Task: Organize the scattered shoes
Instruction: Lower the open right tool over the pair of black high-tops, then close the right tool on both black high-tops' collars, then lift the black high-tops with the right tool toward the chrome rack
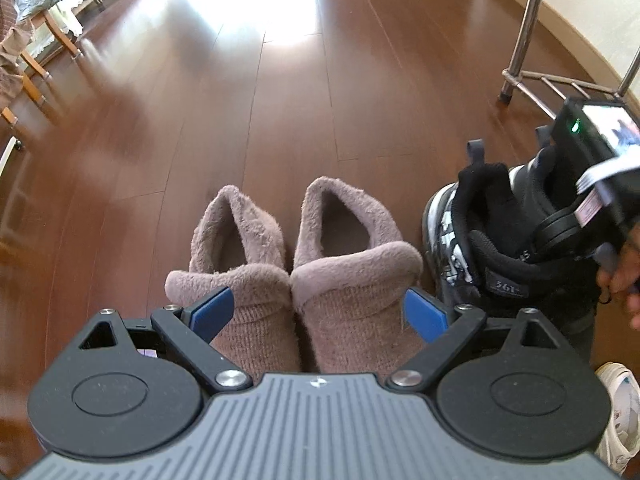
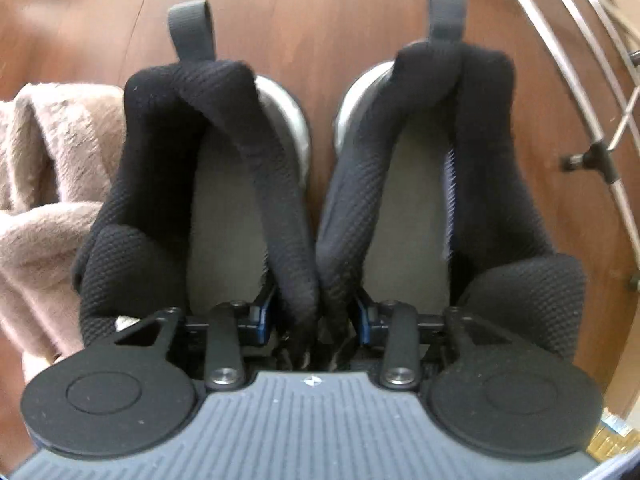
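Observation:
Two fuzzy pink slippers (image 1: 296, 280) stand side by side on the wooden floor, heels away from me. My left gripper (image 1: 318, 310) is open, its blue pads (image 1: 214, 308) on the outer sides of the pair at the toe ends. A pair of black sneakers (image 2: 316, 208) stands to the right of the slippers (image 2: 44, 184). My right gripper (image 2: 316, 316) is shut on the two inner collars of the sneakers, pinched together. In the left wrist view the right gripper's body (image 1: 592, 176) sits over a sneaker (image 1: 500, 240).
A metal rack (image 1: 528, 52) stands on the floor behind the sneakers, also in the right wrist view (image 2: 592, 120). A wooden chair (image 1: 36, 60) stands far left. A white shoe (image 1: 620, 412) lies at the right edge.

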The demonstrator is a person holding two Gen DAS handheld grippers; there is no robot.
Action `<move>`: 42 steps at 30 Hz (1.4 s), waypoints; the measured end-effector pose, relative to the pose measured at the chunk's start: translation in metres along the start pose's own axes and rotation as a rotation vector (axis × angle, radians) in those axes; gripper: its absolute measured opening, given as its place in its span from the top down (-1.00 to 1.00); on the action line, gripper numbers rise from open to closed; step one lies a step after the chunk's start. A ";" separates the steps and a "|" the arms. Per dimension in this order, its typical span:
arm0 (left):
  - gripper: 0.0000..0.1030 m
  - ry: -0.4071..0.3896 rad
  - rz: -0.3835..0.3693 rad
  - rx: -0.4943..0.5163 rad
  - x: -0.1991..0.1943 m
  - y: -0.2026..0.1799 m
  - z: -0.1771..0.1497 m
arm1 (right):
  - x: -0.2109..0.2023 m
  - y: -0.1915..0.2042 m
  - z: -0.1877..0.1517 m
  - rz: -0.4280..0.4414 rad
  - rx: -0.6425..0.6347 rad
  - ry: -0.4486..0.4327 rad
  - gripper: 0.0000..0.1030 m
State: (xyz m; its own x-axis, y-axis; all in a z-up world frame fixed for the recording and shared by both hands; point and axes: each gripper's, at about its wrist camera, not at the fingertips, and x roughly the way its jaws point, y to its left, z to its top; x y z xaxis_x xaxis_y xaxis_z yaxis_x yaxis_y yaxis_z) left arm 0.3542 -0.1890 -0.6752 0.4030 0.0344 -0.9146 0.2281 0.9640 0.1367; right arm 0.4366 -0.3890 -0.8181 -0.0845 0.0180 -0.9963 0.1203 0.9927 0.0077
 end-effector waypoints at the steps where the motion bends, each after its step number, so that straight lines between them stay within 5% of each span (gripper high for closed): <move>1: -0.82 0.001 -0.003 0.004 0.000 -0.002 -0.001 | 0.001 0.002 -0.002 -0.002 -0.004 -0.022 0.43; 6: -0.82 0.007 -0.018 0.024 -0.002 -0.009 -0.006 | -0.008 -0.004 -0.033 0.034 0.003 -0.184 0.64; 12: -0.82 0.003 -0.026 0.067 -0.006 -0.019 -0.012 | -0.040 -0.029 -0.076 0.124 0.085 -0.380 0.65; 20: -0.82 -0.041 -0.064 0.148 -0.062 -0.029 -0.003 | -0.135 -0.056 -0.123 0.247 0.301 -0.506 0.66; 29: -0.82 -0.108 -0.228 0.217 -0.264 -0.018 0.047 | -0.314 -0.103 -0.187 0.343 0.495 -0.501 0.65; 34: -0.82 -0.163 -0.301 0.252 -0.408 -0.009 0.089 | -0.453 -0.132 -0.228 0.413 0.619 -0.539 0.65; 42: -0.84 -0.308 -0.391 0.245 -0.555 0.007 0.157 | -0.683 -0.174 -0.257 0.495 0.727 -0.676 0.65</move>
State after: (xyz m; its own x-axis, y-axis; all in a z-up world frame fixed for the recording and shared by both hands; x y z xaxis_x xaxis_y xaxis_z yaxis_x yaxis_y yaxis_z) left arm 0.2717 -0.2429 -0.1068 0.4788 -0.4281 -0.7664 0.5974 0.7986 -0.0729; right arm 0.2197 -0.5430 -0.1172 0.6637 0.1047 -0.7406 0.5622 0.5833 0.5863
